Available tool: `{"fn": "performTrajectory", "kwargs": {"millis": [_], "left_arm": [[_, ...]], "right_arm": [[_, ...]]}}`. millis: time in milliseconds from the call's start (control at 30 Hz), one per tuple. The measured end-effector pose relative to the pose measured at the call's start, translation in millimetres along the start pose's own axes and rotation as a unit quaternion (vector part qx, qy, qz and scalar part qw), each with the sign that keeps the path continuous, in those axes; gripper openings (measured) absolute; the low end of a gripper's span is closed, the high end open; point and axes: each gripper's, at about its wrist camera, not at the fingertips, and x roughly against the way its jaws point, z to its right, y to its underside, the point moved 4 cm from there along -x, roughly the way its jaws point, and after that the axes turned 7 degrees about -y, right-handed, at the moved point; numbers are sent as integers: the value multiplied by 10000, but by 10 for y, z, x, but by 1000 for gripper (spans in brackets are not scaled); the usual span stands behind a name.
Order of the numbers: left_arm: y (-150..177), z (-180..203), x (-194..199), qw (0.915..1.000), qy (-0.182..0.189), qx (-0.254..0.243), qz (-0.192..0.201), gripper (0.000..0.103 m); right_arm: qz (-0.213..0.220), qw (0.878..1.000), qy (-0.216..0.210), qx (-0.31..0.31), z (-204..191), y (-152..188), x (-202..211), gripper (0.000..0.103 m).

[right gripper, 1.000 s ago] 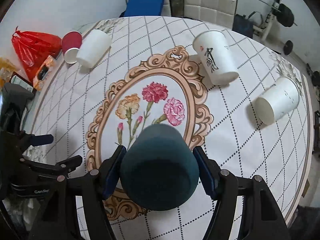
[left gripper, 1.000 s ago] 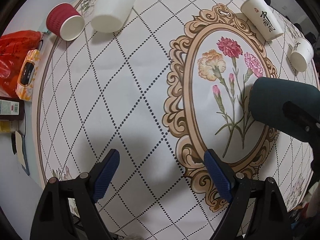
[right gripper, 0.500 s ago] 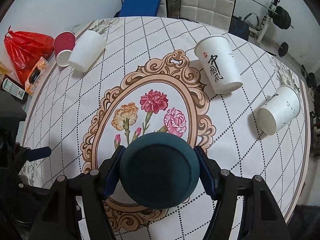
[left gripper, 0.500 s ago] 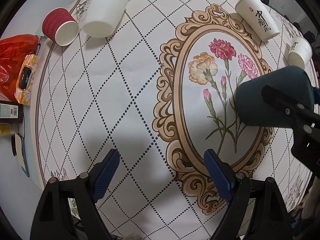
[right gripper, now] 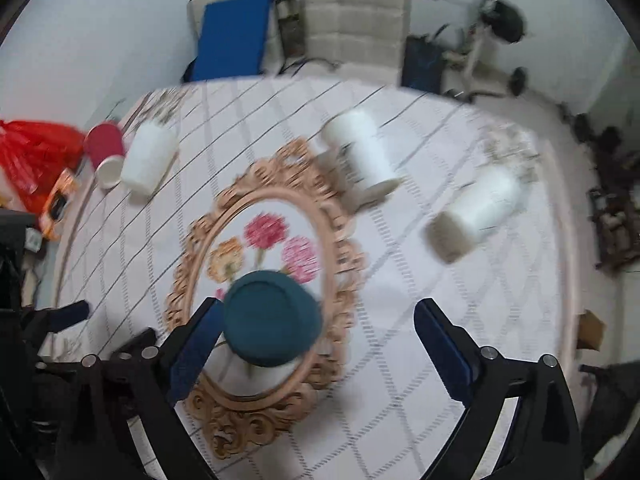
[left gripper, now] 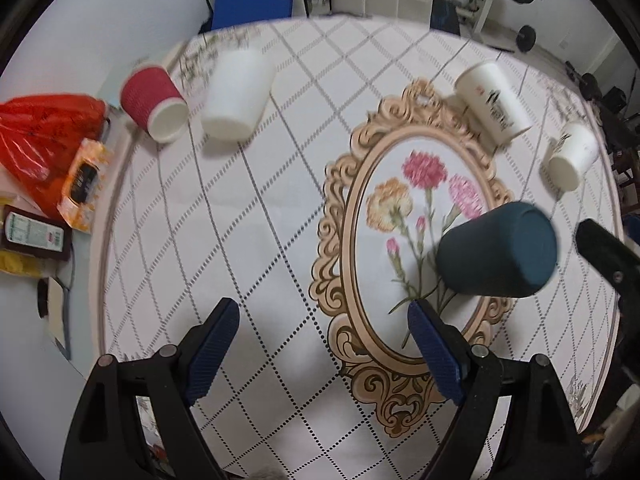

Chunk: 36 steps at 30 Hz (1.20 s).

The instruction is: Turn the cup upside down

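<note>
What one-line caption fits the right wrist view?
Right gripper open, dark teal cup standing upside down on the floral tablecloth beside its left finger.

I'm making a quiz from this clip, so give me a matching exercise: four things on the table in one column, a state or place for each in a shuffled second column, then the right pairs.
Things:
1. teal cup
2. red ribbed cup
3. right gripper
4. white cup with black writing

States or places:
A. open, with nothing held between its fingers
B. on its side by the top of the flower frame
C. base up on the flower oval
D. on its side at the table's left edge, next to a plain white cup

Pairs: 1-C, 2-D, 3-A, 4-B
</note>
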Motion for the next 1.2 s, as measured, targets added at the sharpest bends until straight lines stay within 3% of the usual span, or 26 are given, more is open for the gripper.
{"fn": "performTrajectory", "kwargs": {"millis": [167,400,700,967,1200], "left_arm": [[28,-129,373,9990,57,-68,436,86],[166,-269,1179,9928,187,-224,1163,86],[661,-531,2377,9798,489,-389,1898,86],[1017,-681,3033,9743,560,-265,2165,86],[1218,-685,3310,9732,493,-259,2230,86]], "right_arm": [[301,9983,426,-277,154,85,462,98],[531,9953,511,-629,174,356,1184,98],[1095,9881,665,-848,-168,814,2581,98],[1584,9801,756,-931,-445,1187,3644,101],[1770,9772,757,-899,-531,1375,4166,101]]}}
